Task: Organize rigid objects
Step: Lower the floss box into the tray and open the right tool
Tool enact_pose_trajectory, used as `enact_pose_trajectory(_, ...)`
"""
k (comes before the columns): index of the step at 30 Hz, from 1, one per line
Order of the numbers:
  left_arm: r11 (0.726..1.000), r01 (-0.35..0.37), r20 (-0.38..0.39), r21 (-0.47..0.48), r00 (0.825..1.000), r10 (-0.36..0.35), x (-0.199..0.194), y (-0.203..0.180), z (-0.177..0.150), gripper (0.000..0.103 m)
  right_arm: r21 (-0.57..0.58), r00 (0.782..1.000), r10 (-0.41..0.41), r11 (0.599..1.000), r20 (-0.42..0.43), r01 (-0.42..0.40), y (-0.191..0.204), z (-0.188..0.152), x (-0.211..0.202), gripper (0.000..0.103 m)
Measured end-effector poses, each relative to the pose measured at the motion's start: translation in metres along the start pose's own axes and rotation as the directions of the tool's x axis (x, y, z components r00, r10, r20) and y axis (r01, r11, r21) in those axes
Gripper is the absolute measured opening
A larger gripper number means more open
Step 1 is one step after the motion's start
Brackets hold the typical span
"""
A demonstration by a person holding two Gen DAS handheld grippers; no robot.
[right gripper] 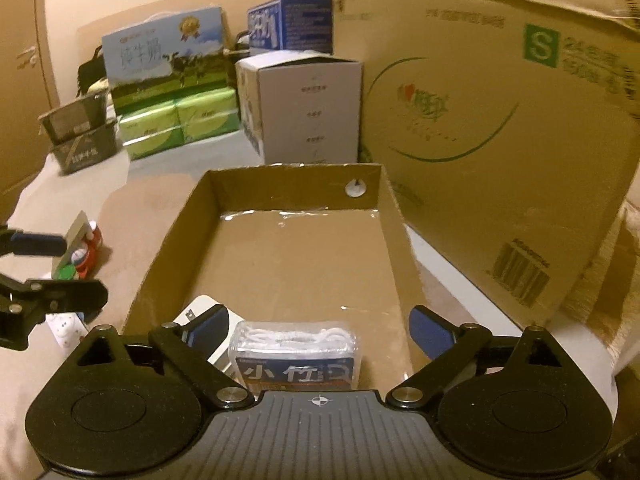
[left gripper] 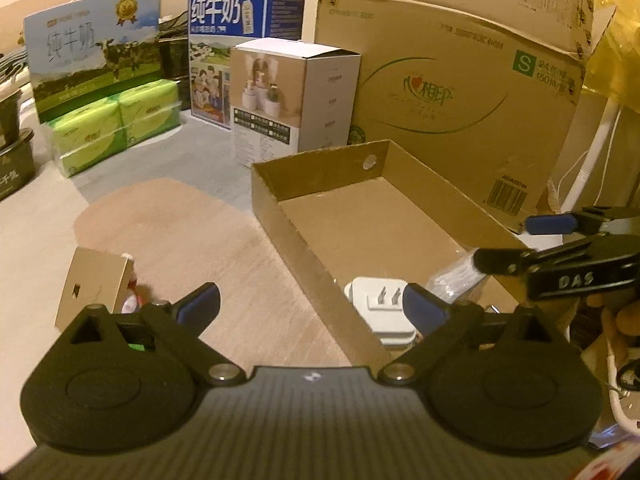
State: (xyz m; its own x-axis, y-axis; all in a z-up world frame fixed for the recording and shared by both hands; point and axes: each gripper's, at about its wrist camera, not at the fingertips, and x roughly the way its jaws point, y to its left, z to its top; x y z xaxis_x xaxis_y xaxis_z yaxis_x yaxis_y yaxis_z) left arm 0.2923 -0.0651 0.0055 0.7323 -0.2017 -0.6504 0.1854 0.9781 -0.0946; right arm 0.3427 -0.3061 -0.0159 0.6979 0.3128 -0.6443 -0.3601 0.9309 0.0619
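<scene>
Cardboard tray, open-topped, lying on the tabletop before a big carton. White plug adapter inside its near corner. Left tool spread wide over the tray's near wall, empty. Right tool likewise spread, a clear dental-floss pack between the pads but not pinched, resting on the tray floor. Only from the right wrist: that pack's label. Only from the left: the adapter's prongs. Outside the tray, a small carded item standing.
</scene>
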Motion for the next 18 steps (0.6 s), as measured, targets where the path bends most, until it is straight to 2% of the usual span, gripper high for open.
enact_pose_trajectory(6,1.000,-0.017,0.012,-0.011,1.000,0.017,-0.028,0.005,-0.014,0.098,0.069,1.000,-0.023,0.997,0.020,0.022,0.004,-0.010,-0.035,0.096)
enact_pose_trajectory(18,0.999,-0.015,0.021,-0.045,1.000,0.016,-0.097,0.020,-0.047,0.099,0.183,0.999,-0.034,0.983,0.006,0.033,0.051,-0.036,-0.098,0.096)
